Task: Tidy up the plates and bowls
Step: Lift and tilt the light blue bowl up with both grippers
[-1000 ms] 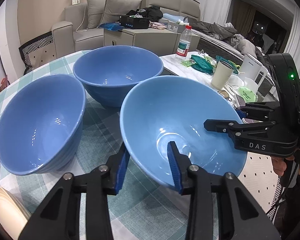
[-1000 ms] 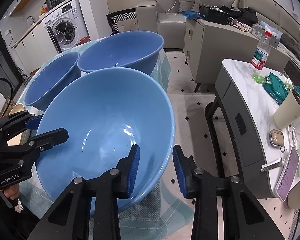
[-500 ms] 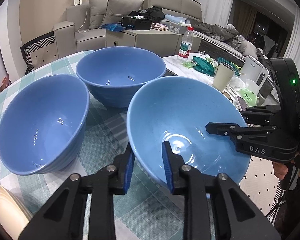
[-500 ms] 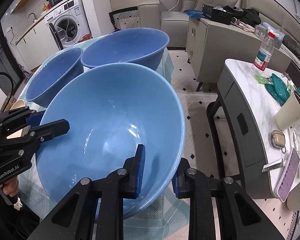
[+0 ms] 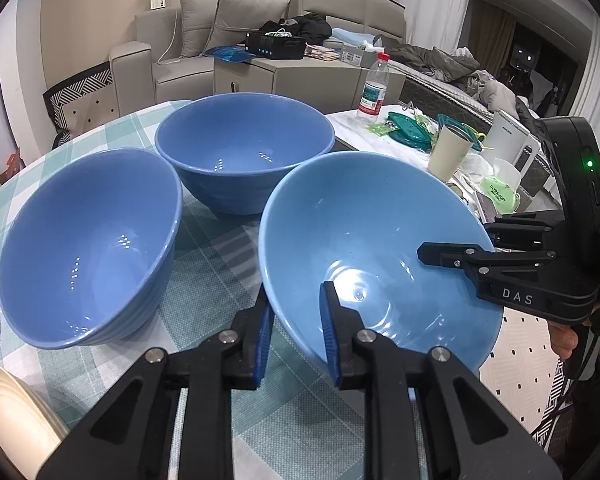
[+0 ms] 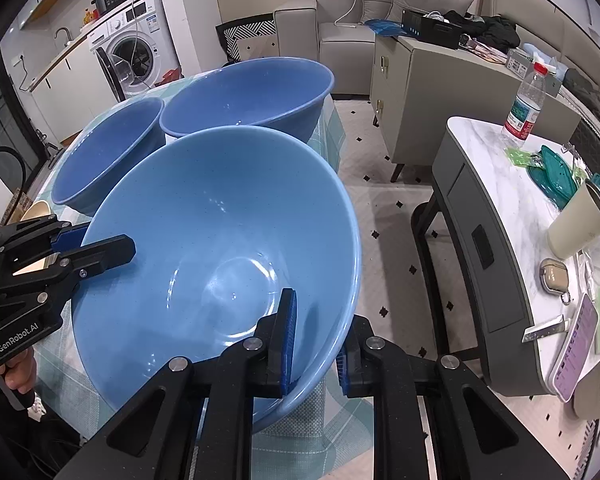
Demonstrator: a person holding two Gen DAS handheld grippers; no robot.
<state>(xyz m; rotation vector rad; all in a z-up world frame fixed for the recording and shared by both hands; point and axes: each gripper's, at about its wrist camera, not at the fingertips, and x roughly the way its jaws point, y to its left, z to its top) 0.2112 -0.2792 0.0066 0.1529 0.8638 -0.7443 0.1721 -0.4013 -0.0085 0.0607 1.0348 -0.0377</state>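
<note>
The light bowl (image 5: 372, 248) sits tilted between both grippers, each set of fingers having just closed onto its rim, one finger inside and one outside. The left gripper (image 5: 296, 332) grips the edge nearest it; the right gripper (image 6: 316, 340) grips the opposite edge. Beyond the left fingers, two darker bowls (image 5: 88, 248) (image 5: 244, 152) rest on the checked table (image 5: 216, 280).

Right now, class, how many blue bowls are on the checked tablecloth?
3. The light blue bowl sits nearest, held at its rim by both grippers; one darker bowl is left of it; another darker bowl stands behind. None seems hidden.
</note>
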